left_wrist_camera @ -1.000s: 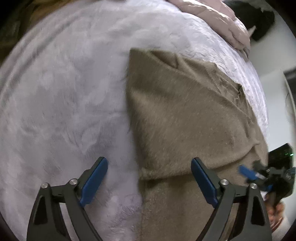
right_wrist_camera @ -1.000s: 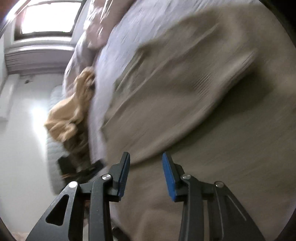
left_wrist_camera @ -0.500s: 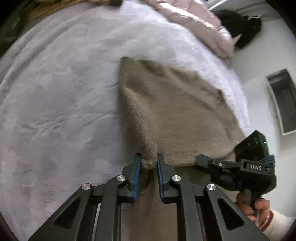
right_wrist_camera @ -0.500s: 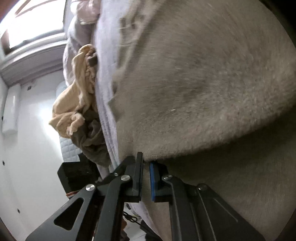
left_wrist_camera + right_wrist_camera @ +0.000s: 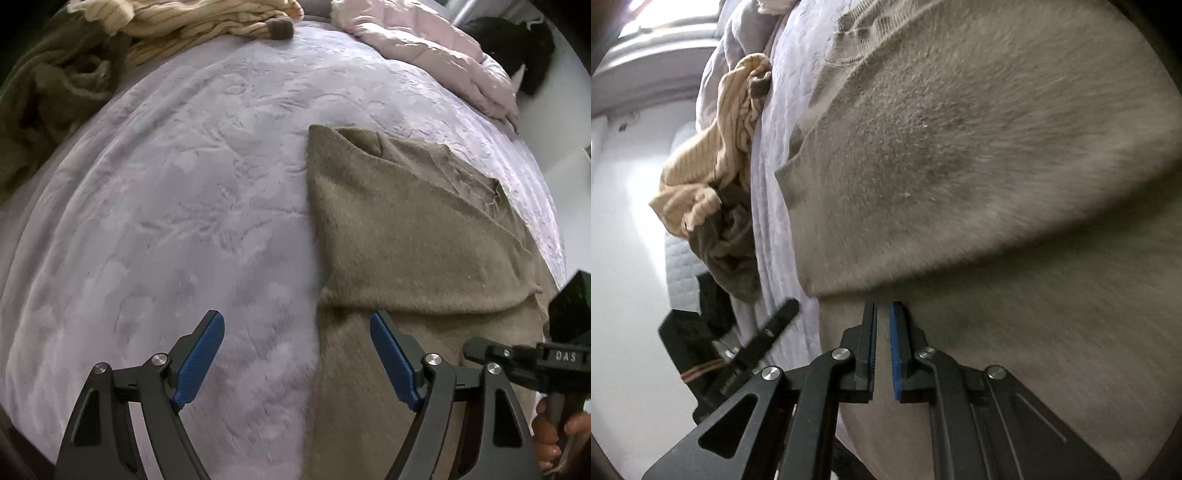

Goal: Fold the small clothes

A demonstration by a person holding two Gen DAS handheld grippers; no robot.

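A taupe knit sweater (image 5: 413, 236) lies on the lavender bed (image 5: 184, 206), toward its right side, with one part already laid over the body so that a fold edge runs across the garment. The left gripper (image 5: 295, 358) hangs above the near left end of that edge; its fingers (image 5: 201, 354) are opening wide, with nothing between them. One pad is over bare bedspread, the other over the sweater. The right gripper (image 5: 882, 343) sits low at the fold edge; its fingers (image 5: 895, 350) are nearly together, but whether they pinch a layer of knit cannot be told, as only a thin gap shows between the pads. A hand (image 5: 561, 432) holds its handle at the bed's right edge. A heap of other clothes (image 5: 155, 26) and a pink jacket (image 5: 424, 48) lie at the far end of the bed, well apart from the sweater. The step in hand appears to be the second fold. The next move likely calls for the left fingers to close on the left end of the fold edge, then for both grippers to carry it across level, so the layers stay aligned.
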